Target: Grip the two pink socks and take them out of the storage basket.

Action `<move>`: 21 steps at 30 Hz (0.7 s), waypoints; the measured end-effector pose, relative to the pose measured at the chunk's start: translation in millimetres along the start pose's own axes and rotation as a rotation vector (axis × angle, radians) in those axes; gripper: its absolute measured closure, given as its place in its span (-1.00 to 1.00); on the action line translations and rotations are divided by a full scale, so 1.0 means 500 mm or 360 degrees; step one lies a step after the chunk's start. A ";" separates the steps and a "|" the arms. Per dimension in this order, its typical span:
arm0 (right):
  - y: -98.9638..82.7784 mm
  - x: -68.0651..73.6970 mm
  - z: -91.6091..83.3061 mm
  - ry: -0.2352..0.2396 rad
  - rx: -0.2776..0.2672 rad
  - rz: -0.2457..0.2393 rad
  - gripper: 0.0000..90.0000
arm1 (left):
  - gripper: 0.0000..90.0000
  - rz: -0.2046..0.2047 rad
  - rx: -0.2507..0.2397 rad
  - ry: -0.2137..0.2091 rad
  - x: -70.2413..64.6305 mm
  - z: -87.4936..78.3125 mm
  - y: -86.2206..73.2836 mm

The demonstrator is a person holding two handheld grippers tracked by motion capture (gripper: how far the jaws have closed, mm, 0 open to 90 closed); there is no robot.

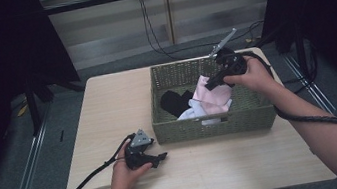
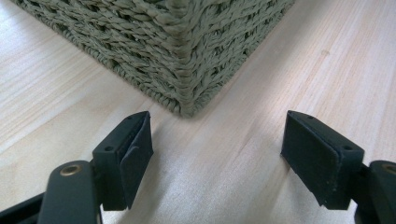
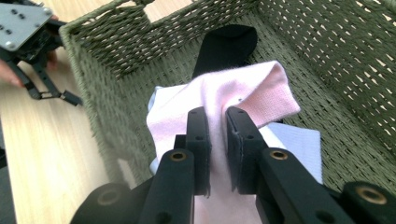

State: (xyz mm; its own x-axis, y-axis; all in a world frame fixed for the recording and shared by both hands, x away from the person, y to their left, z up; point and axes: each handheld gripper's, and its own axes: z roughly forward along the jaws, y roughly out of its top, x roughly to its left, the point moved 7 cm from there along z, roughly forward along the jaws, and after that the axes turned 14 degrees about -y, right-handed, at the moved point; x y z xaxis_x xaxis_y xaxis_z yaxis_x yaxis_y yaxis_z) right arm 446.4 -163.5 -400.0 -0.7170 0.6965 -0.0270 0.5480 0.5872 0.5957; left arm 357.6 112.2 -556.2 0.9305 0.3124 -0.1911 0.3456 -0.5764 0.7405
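A green woven basket (image 1: 260,111) stands on the table's far right half. Inside lie a black sock (image 1: 175,101), a pink sock (image 1: 214,92) and a white or pale blue cloth (image 1: 198,110). My right gripper (image 1: 210,84) is over the basket, shut on the pink sock (image 3: 261,93), which hangs from the jaws above the pale cloth (image 3: 303,144) and the black sock (image 3: 224,46). My left gripper (image 1: 161,157) rests low over the table near the basket's front left corner (image 2: 184,79), open with nothing between its pads (image 2: 135,158).
The light wooden table (image 1: 108,113) has bare room to the left of and in front of the basket. Cables trail from both grippers. Dark curtains and a stand's legs flank the table, and a wall with cables lies beyond.
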 end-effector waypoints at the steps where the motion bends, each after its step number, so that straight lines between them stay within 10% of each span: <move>1: -0.001 0.002 -0.007 0.0001 -0.0001 -0.0002 0.78 | -0.46 0.0000 0.0000 0.0000 0.000 0.000 0.000; 21: -0.012 0.042 -0.102 0.0087 -0.0070 -0.0118 0.77 | -0.46 0.0002 0.0004 0.0002 0.000 -0.001 -0.001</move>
State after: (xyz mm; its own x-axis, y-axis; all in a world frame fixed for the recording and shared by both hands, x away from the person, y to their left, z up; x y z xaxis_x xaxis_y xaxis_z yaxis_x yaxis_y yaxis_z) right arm 406.0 -173.5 -363.4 -0.7778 0.6278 -0.0291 0.4743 0.6167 0.6283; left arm 357.6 112.8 -556.2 0.9309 0.3124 -0.1893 0.3445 -0.5786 0.7392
